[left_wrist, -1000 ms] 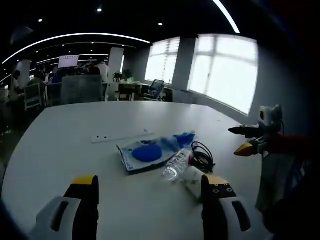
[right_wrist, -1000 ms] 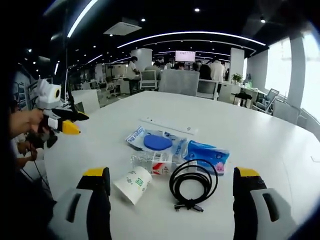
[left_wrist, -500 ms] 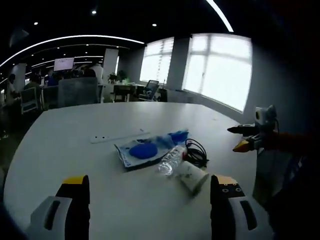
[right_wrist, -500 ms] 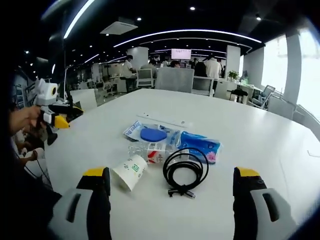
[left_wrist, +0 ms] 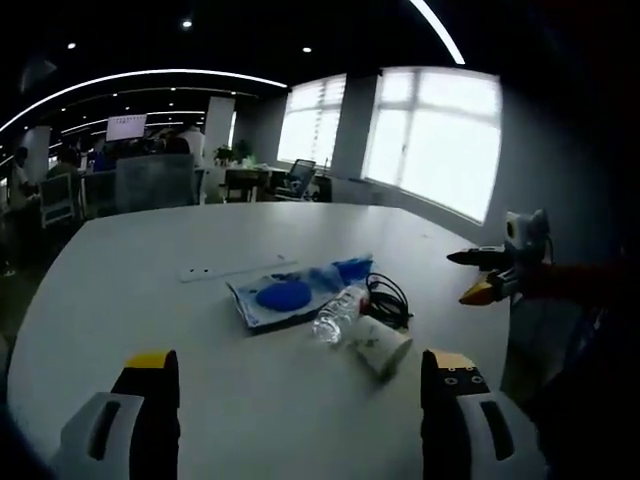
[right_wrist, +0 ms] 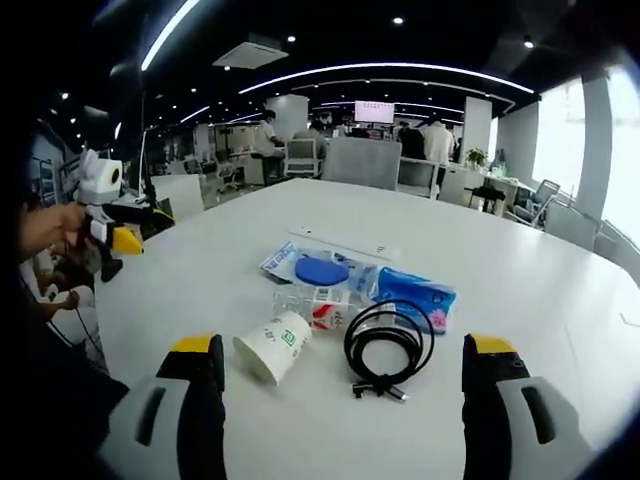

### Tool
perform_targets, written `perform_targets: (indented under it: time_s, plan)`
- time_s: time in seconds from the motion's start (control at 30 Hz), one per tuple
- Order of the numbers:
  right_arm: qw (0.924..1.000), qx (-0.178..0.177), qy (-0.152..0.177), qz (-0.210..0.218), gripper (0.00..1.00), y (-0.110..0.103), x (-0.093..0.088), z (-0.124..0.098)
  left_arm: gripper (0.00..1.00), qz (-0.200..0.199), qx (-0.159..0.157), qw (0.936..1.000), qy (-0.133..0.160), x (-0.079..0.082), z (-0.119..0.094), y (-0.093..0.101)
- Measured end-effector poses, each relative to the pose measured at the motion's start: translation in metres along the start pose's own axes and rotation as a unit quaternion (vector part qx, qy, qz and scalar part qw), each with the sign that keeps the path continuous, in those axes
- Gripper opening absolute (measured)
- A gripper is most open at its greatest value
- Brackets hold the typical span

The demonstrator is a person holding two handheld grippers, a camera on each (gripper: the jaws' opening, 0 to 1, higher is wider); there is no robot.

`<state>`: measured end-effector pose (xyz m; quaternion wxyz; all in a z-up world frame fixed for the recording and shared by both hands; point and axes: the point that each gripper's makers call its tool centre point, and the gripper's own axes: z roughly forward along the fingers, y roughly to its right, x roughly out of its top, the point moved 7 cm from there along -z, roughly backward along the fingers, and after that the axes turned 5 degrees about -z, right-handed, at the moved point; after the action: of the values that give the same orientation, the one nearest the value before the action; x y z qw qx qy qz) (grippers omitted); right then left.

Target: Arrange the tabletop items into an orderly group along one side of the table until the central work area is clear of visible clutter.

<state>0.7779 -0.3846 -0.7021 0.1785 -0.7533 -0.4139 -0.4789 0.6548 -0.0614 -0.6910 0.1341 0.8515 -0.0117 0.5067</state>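
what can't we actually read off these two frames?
- Paper cup: print too small, right gripper view.
- Water bottle: partly behind the cup in left gripper view.
- Blue tissue pack: lettering blurred.
- Left tongs, right tongs: bases cut off by the bottom edge.

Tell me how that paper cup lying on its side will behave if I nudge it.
The paper cup lies tipped over on the white table, so it will probably roll in a curve. It looks empty, likely light and easily crushed.
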Motion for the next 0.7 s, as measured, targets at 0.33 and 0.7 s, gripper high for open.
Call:
perform_targets:
  time_s: [0.33,0.7]
  plan:
    - [0.9981,0.044,-0.021,-0.039,0.66,-0.03,-0.007,0.022,1.0,0.01,0.004,0.9999,-0.009,-0.003,-0.008,-0.001]
    - [0.9949,0.076,-0.044,-0.05,0.37,-0.049,-0.027,0.044,0.99,0.0,-0.003,0.9999,-0.014,-0.003,-0.011,0.0]
